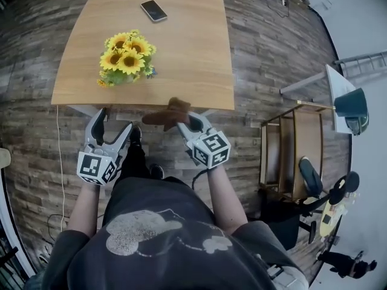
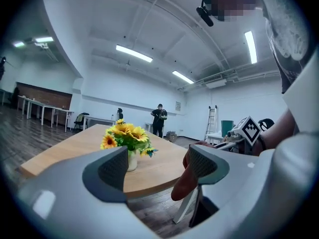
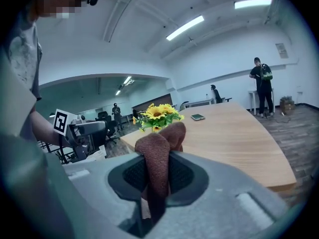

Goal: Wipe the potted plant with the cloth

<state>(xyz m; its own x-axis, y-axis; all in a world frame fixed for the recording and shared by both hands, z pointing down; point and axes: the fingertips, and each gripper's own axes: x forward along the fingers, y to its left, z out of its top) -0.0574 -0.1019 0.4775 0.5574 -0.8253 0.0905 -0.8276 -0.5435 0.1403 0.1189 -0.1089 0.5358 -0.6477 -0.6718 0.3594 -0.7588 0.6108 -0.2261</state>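
A potted plant (image 1: 127, 59) of yellow sunflowers in a small white pot stands near the front left of the wooden table (image 1: 193, 53). My right gripper (image 1: 187, 123) is shut on a brown cloth (image 1: 169, 115), held just off the table's near edge. In the right gripper view the cloth (image 3: 158, 156) stands up between the pads, with the plant (image 3: 157, 114) beyond it. My left gripper (image 1: 113, 124) hangs open and holds nothing, in front of the table below the plant. The left gripper view shows the plant (image 2: 127, 136) between the open jaws (image 2: 154, 166), and the cloth (image 2: 185, 183) at the right.
A phone (image 1: 153, 10) lies farther back on the table. A wooden shelf unit (image 1: 295, 153) and an office chair (image 1: 311, 180) stand on the plank floor to the right. A ladder (image 2: 212, 121) and a standing person (image 2: 159, 118) are across the room.
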